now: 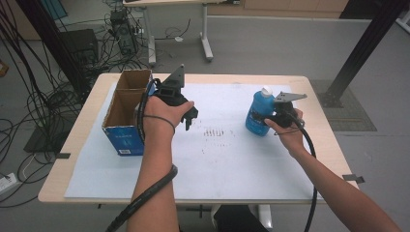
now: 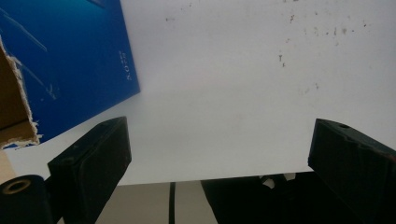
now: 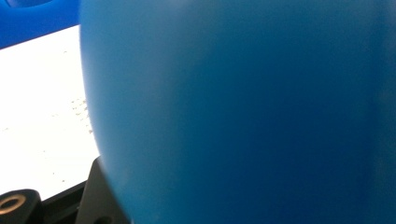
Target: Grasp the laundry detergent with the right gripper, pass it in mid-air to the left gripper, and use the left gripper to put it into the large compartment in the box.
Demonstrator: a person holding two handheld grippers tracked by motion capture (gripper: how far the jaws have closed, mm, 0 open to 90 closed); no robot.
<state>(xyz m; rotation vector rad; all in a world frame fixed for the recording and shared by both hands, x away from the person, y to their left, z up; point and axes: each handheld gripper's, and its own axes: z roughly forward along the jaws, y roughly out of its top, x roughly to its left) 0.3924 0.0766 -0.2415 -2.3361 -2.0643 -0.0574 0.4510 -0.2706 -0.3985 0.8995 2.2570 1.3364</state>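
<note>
A blue bottle point(image 1: 257, 113) with a white cap stands on the white sheet point(image 1: 227, 159) at the right of the table. My right gripper point(image 1: 269, 117) is shut on its body from the right side; in the right gripper view the blue bottle point(image 3: 243, 112) sits very close between the jaws. My left gripper point(image 1: 189, 117) hangs over the sheet just right of an open blue cardboard box point(image 1: 126, 113). Its jaws stand wide apart with nothing between them in the left gripper view, where the left gripper point(image 2: 219, 158) looks down on the sheet beside the blue box point(image 2: 70, 60).
The wooden table point(image 1: 77, 125) carries the white sheet, with faint dark marks point(image 1: 215, 133) at its middle. Cables and a black unit point(image 1: 80, 46) lie on the floor at the back left. A black post point(image 1: 367, 43) rises at the back right.
</note>
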